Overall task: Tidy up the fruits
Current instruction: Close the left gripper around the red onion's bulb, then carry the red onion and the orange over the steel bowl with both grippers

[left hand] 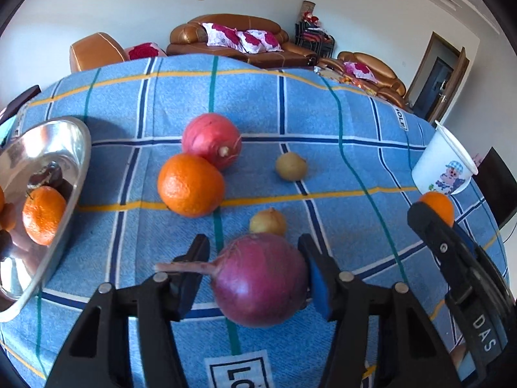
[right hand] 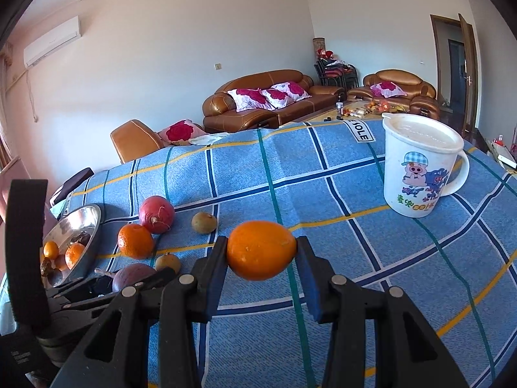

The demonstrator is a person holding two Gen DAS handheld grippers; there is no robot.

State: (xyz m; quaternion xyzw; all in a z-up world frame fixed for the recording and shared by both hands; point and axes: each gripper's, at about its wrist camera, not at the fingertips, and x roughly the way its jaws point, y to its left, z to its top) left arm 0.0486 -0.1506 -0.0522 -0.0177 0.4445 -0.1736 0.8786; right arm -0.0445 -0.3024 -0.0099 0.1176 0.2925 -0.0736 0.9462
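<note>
Now both grippers are busy over the blue checked tablecloth (left hand: pixel 323 123)!
Right gripper (right hand: pixel 261 252) clamps a smooth, glossy orange (right hand: pixel 261 249) by its ends, level, near the white mug (right hand: pixel 416 174). Left gripper (left hand: pixel 255 262), jaws spread, straddles the purple onion (left hand: pixel 258 281) at the near edge; only its right pad seems to touch. Steel bowl (left hand: pixel 77 148) sits at the left edge.

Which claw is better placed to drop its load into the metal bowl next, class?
Left. The left claw, around the purple onion, sits beside the metal bowl; the right claw, gripping an orange, is farther away.
</note>
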